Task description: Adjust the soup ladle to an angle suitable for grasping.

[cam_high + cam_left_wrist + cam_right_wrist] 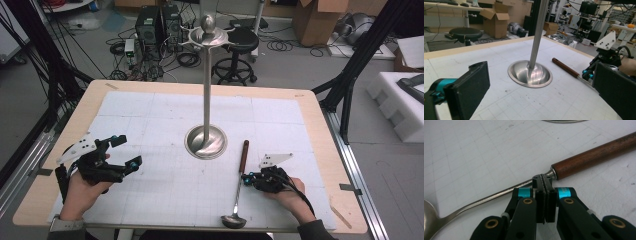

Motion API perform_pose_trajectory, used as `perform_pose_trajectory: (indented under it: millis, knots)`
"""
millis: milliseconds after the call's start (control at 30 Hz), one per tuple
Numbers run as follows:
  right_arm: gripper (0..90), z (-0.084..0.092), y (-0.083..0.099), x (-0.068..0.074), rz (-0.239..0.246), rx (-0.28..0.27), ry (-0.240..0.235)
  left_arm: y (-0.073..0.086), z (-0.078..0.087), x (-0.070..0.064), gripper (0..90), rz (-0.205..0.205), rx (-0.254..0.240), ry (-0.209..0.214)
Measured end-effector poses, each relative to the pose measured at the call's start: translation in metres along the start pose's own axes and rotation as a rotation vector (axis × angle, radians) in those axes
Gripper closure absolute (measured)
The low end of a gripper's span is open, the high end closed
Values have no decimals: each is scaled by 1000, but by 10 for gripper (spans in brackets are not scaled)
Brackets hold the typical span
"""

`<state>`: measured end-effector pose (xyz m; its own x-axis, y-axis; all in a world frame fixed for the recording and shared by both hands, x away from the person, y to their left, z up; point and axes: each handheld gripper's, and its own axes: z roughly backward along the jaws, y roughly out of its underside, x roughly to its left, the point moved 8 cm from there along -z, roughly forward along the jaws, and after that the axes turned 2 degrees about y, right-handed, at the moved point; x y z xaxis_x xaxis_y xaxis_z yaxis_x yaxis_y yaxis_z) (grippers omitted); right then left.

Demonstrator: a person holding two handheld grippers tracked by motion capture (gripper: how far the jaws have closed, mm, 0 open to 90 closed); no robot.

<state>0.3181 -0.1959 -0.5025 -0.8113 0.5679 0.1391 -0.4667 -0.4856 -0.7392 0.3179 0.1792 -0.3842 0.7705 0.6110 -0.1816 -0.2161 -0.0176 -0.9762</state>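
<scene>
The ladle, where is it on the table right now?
In the high view the ladle lies flat at the front right of the table, bowl toward the near edge, between the stand's base and the right tongs at its shaft.

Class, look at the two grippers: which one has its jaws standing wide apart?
The left gripper, held at the table's left side: its jaws gape with nothing between them. The right gripper has its jaws pressed together at the ladle.
</scene>
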Motion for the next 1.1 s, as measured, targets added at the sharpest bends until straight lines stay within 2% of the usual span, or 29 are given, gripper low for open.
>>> perform_pose_trajectory:
  millis: [200,233,267,300,333,400,433,467,500,567,633,700,733,800,833,967,1100]
  knots:
    - [896,2,-4,5,2,-24,-11,-2,3,1,18,0,-9,-3]
    - [896,5,-7,11,-1,-40,-32,-2,3,2,19,2,-10,-3]
    - [896,5,-7,11,-1,-40,-32,-1,3,2,19,1,-8,-5]
    - [897,6,-8,20,10,-38,-58,0,2,2,19,2,-2,-6]
    - [897,6,-8,20,10,-38,-58,0,2,2,18,2,-2,-6]
    - [897,6,-10,30,26,-40,-83,0,1,2,19,1,3,-7]
    - [896,5,-11,41,30,-26,-103,0,1,2,19,3,1,-8]
    - [896,5,-11,41,30,-26,-103,0,1,1,19,5,-2,-8]
    - [897,2,-12,50,47,-15,-124,0,2,2,19,2,-2,-10]
    - [896,1,-12,53,56,-5,-129,-1,2,2,18,2,-2,-9]
    - [896,-4,-10,60,77,28,-135,-1,2,2,19,6,-6,-12]
    - [897,-9,-7,63,63,67,-127,-1,3,3,19,9,-8,-11]
    - [897,-9,-7,63,63,67,-127,-1,3,3,19,9,-8,-11]
    - [897,-11,-4,66,55,81,-153,-2,4,4,19,12,-12,-14]
    - [896,-12,-1,70,76,97,-157,-2,5,5,19,12,-11,-16]
    - [896,-10,3,77,90,111,-178,-1,5,5,19,12,-11,-15]
    - [897,-7,5,77,84,106,-180,0,3,4,18,12,-2,-15]
